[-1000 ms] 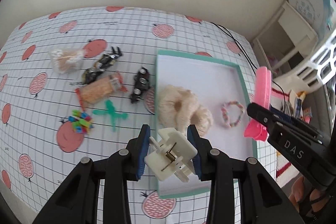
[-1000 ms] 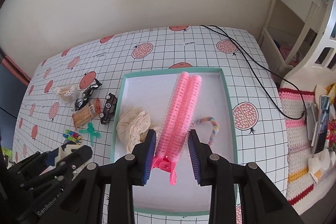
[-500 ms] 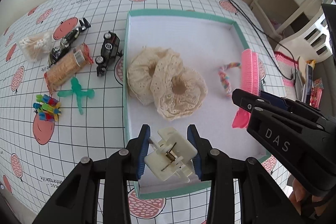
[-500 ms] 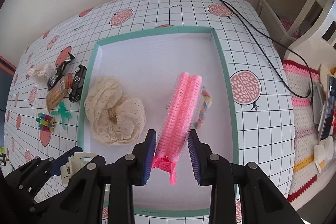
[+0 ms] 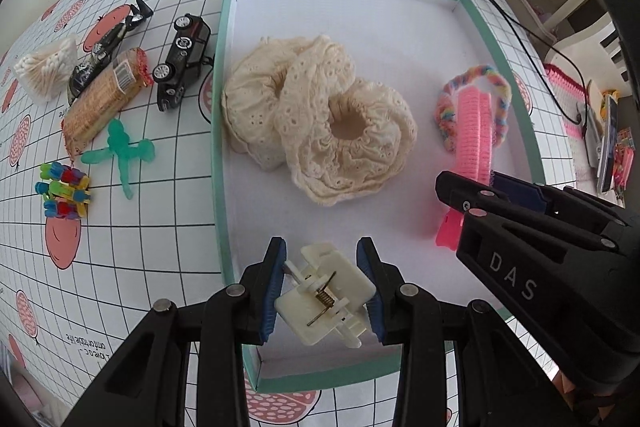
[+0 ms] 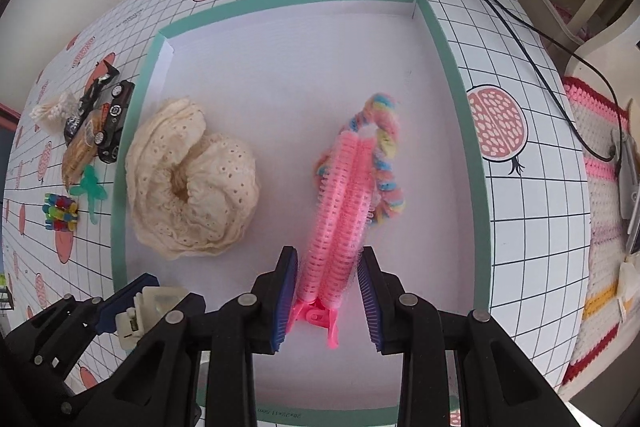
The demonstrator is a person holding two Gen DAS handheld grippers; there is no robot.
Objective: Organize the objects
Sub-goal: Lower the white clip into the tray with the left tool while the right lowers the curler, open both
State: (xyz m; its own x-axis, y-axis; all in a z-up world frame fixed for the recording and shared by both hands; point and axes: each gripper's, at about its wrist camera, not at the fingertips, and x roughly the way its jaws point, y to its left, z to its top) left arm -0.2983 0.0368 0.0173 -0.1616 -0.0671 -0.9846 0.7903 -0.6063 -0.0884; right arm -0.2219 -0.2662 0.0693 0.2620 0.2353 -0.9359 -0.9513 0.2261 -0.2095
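Placing step: the left tool [image 5: 322, 291] gripped a cream plastic spring clip [image 5: 325, 297], the right tool [image 6: 327, 301] a pink bristled hair-roller clip [image 6: 344, 203], both low over the teal-rimmed white tray [image 6: 456, 99]. The roller's far end lay across a pastel braided hair tie [image 6: 386, 163] ahead of the right tool. Next, each tool would probably need to open and lift clear.

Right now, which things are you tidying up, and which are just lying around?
Tidying: cream clip in left gripper; pink roller clip in right gripper; green box.

Lying around: black cable, crocheted mat.
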